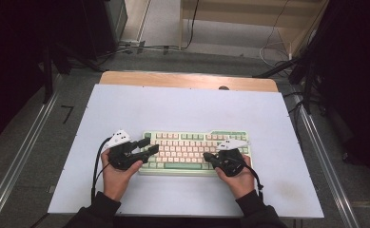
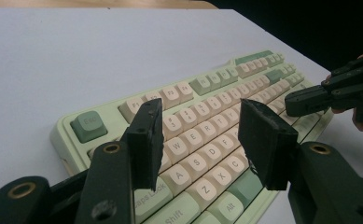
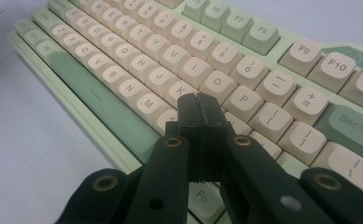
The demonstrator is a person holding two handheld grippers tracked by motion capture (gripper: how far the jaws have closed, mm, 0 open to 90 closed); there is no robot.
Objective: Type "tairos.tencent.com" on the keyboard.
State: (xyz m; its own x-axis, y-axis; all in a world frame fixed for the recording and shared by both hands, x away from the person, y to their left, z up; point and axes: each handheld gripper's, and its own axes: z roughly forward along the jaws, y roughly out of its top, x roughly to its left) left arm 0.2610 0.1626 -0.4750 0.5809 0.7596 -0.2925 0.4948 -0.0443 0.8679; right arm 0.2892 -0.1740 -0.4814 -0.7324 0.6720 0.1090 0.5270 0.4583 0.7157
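Two grippers: right gripper (image 3: 198, 109) pressed together, left gripper (image 2: 200, 135) spread, over one keyboard (image 1: 194, 151).

- Laboratory recording station: white table (image 1: 182, 109) between aluminium rails (image 1: 18, 161).
- Loose cables (image 1: 140, 47) cross grey floor (image 1: 173, 57); dark equipment racks (image 1: 102, 23) behind.

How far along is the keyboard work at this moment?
Done: both grippers are at the keyboard, which lies flat on the table. In hand: the shut right gripper points at the keys near L; the left gripper hangs open above the left-side letters. No pressed key is visible.
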